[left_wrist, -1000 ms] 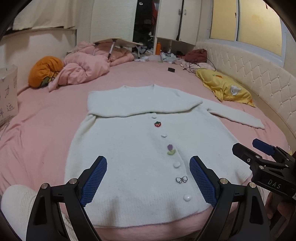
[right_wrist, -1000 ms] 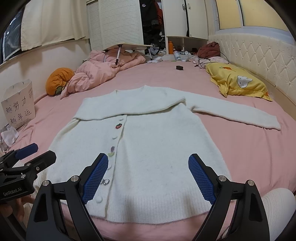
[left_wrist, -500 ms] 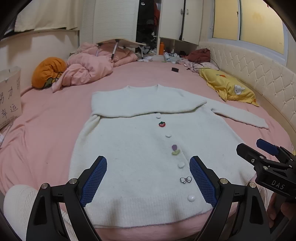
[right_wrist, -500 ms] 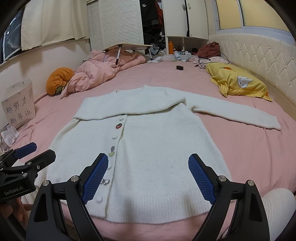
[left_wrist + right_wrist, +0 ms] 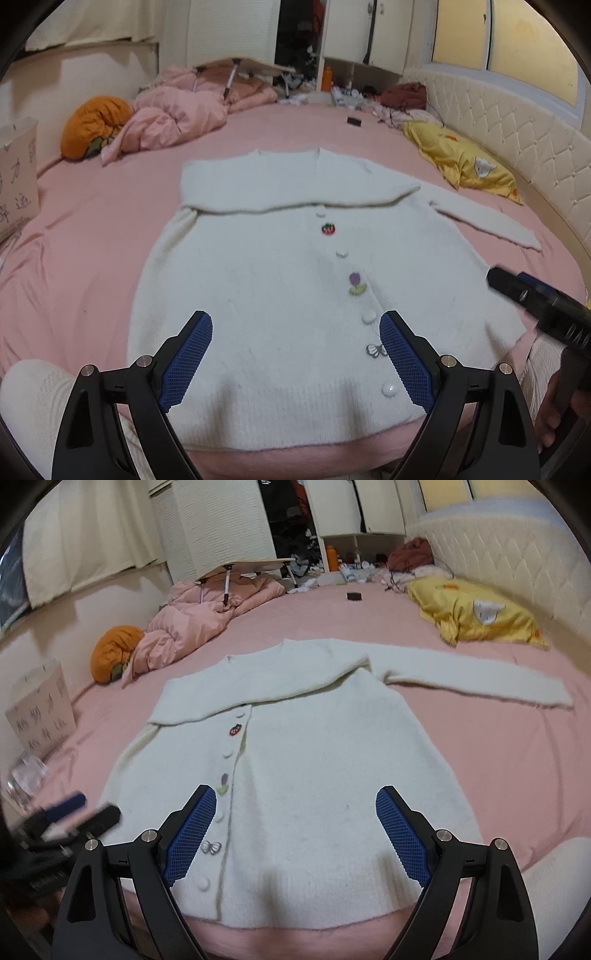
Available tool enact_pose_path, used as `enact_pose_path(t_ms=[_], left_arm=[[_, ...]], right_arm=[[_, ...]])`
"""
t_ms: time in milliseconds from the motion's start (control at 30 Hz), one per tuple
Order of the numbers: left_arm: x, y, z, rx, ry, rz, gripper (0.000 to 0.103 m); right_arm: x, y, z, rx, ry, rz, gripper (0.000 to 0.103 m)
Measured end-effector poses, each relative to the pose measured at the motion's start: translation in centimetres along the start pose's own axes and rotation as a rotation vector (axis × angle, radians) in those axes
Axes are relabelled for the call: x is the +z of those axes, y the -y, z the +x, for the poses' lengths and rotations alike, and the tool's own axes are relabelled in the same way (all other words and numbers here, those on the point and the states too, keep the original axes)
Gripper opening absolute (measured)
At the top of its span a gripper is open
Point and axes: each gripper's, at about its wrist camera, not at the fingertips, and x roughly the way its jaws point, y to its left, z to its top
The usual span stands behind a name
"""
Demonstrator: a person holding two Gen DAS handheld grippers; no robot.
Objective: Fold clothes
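Soft, even indoor light was recorded, with faint shadows. Strong fisheye curvature and dark corners were seen. Motion blur was noted across the right wrist view.

A white fuzzy knit cardigan (image 5: 295, 746) is laid flat, buttons up, on a pink bedsheet (image 5: 517, 760); one sleeve is folded across the chest, the other stretched out. The right gripper (image 5: 295, 805) is held above the hem, blue-padded jaws spread wide. The left gripper (image 5: 79, 812) is seen blurred at left.
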Motion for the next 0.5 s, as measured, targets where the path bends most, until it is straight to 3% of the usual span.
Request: enact_pose_path(t_ms=[100, 167, 267, 400, 500], left_arm=[[-0.1, -0.1, 0.9, 0.002, -0.033, -0.004, 0.092], [-0.1, -0.1, 1.2, -0.007, -0.041, -0.007, 0.092], [-0.2, 0.1, 2.1, -0.007, -0.062, -0.006, 0.092], [-0.7, 0.5, 3.8, 0.002, -0.128, 0.004, 0.092], [-1.2, 0.8, 5.2, 0.01, -0.173, 0.009, 0.092]], right_arm=[[0.7, 1.4, 0.5, 0.039, -0.018, 0.069, 0.089], [2.1, 4.4, 0.7, 0.104, -0.012, 0.193, 0.089], [4.5, 11.2, 1.1, 0.23, 0.023, 0.448, 0.089], [5.6, 24.1, 2.4, 0.331, 0.139, 0.9, 0.089], [5.5, 32.3, 3.2, 0.33, 0.249, 1.125, 0.089]])
